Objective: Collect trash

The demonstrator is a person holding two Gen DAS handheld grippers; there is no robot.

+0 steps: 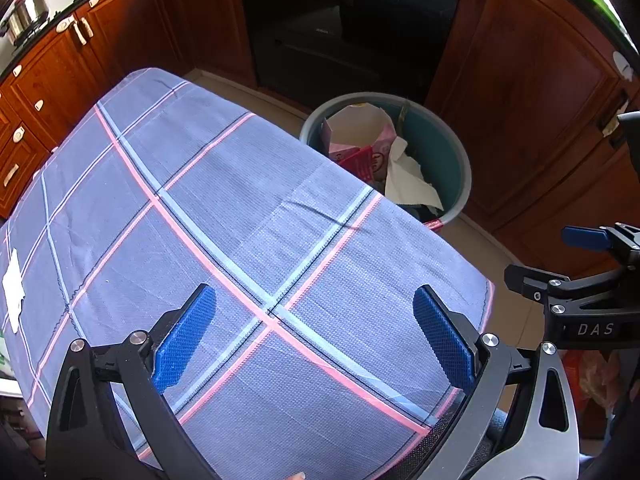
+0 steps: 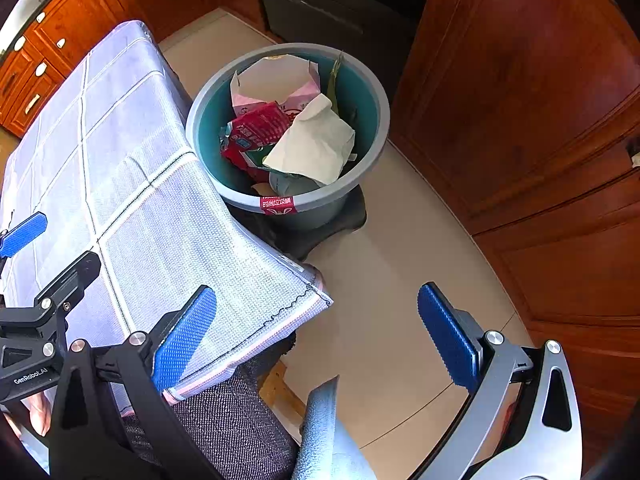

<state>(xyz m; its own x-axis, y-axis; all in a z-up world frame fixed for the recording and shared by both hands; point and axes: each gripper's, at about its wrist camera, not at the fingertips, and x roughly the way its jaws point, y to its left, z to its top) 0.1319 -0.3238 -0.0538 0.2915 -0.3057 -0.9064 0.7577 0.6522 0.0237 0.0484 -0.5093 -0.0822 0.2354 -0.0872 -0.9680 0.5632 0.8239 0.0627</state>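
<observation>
Trash bin point(image 2: 288, 128) bears a red Chinese-character label point(image 2: 277, 204); left tool point(image 1: 316, 336) and right tool point(image 2: 318, 336) gape, grasping nothing.

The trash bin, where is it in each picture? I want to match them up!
Left wrist view: the trash bin sits right of centre in the upper half, partly hidden behind the checked tablecloth.
Right wrist view: the trash bin is upper centre, on the floor beside the cloth-covered table.
Shared landmark: the white crumpled paper lying on top of the rubbish inside.
</observation>
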